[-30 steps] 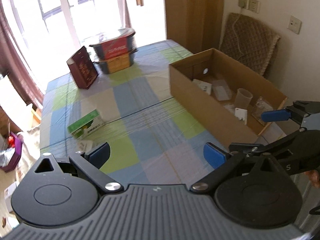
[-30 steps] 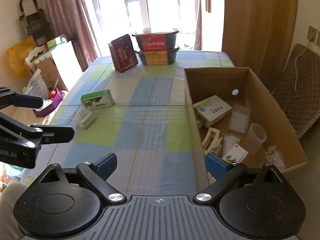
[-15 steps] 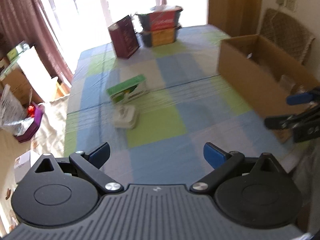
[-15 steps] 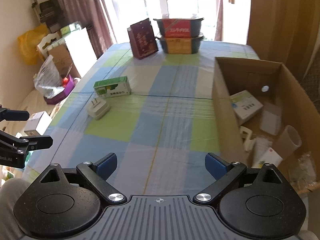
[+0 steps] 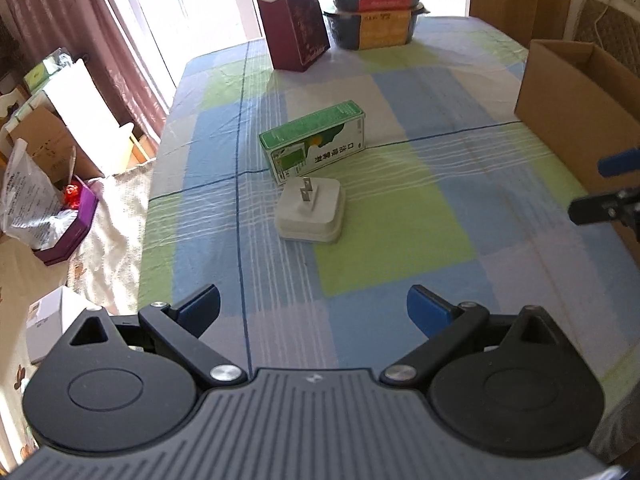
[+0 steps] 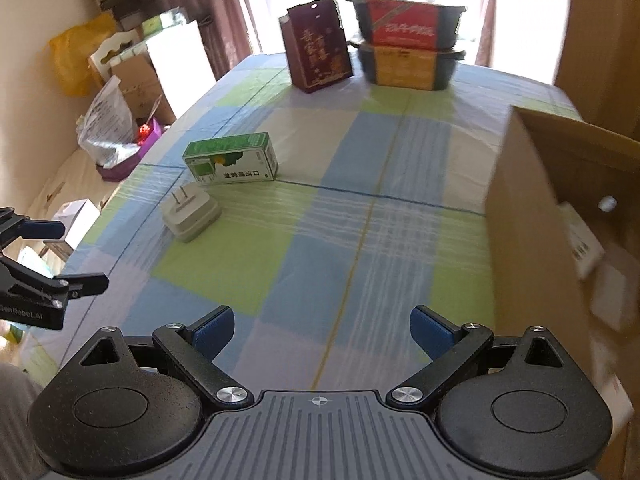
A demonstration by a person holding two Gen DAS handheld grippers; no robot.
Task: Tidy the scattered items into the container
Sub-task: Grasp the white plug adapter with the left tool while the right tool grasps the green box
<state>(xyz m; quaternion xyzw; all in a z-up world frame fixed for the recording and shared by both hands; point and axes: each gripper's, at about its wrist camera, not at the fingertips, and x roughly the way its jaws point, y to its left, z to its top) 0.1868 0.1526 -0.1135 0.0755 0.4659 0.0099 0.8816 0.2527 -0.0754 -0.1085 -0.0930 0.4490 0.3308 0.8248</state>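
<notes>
A white plug adapter (image 5: 311, 213) (image 6: 191, 213) lies prongs-up on the checked tablecloth, just in front of a green and white box (image 5: 313, 143) (image 6: 231, 157). My left gripper (image 5: 313, 309) is open and empty, a short way back from the adapter. At the table's right side stands the cardboard box (image 5: 568, 100) (image 6: 528, 216), with white packets inside. Beside it my right gripper (image 6: 322, 331) is open with nothing between its fingers. Each gripper shows at the edge of the other's view, the right gripper (image 5: 608, 188) and the left gripper (image 6: 52, 256).
At the table's far end stand a dark red gift bag (image 5: 294, 28) (image 6: 317, 45) and two stacked dark food tubs (image 5: 374, 4) (image 6: 408, 36). Bags, cartons and a purple box (image 5: 68, 224) crowd the floor to the left. A curtain (image 5: 60, 20) hangs by the window.
The left gripper has swung left from the cardboard box and closed in on the adapter and green box. The right gripper has moved forward and lower. Both have stayed open.
</notes>
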